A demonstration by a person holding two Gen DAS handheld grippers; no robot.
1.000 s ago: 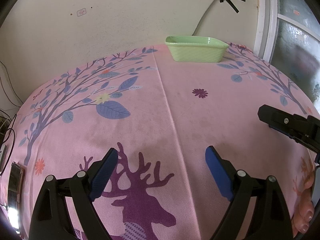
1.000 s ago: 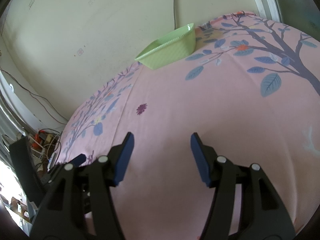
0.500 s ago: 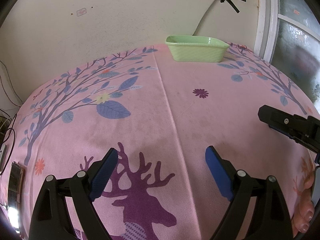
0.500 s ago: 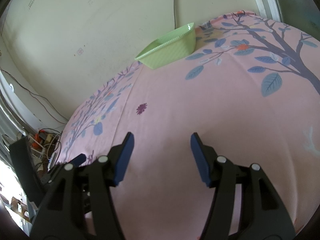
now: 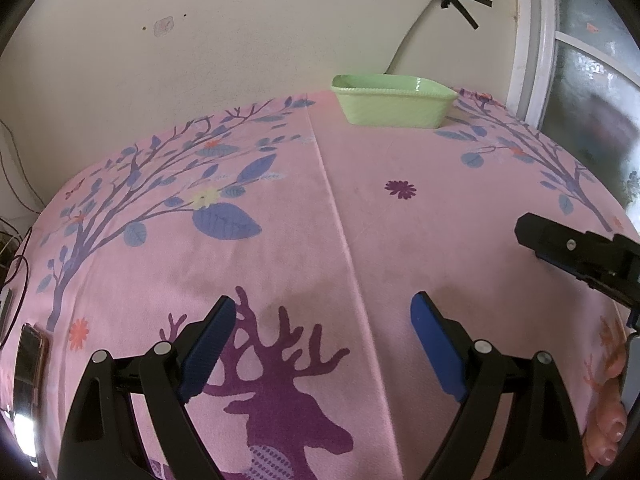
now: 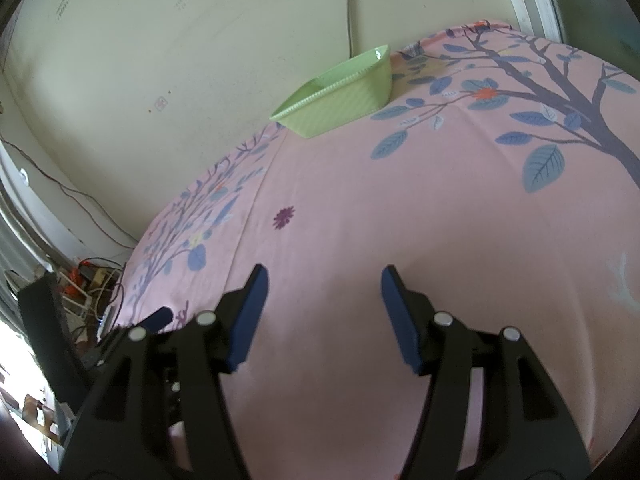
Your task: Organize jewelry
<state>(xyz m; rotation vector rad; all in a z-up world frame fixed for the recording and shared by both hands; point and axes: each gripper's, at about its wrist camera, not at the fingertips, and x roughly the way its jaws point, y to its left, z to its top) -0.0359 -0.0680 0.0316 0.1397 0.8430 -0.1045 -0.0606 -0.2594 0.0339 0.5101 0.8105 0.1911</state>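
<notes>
A light green rectangular dish (image 5: pixel 394 104) stands at the far edge of the pink printed tablecloth (image 5: pixel 360 208), near the wall; it also shows in the right wrist view (image 6: pixel 340 94). What lies inside it is hidden. No jewelry shows on the cloth. My left gripper (image 5: pixel 322 320) is open and empty, low over the purple deer print. My right gripper (image 6: pixel 322 292) is open and empty over bare pink cloth; its fingers (image 5: pixel 560 244) also show at the right of the left wrist view.
A phone (image 5: pixel 28 360) lies at the cloth's left edge. Cables and clutter (image 6: pixel 92 280) sit on the floor to the left. A wall stands behind the table, and a window frame (image 5: pixel 536 40) at the right. Bare toes (image 5: pixel 604 436) show at lower right.
</notes>
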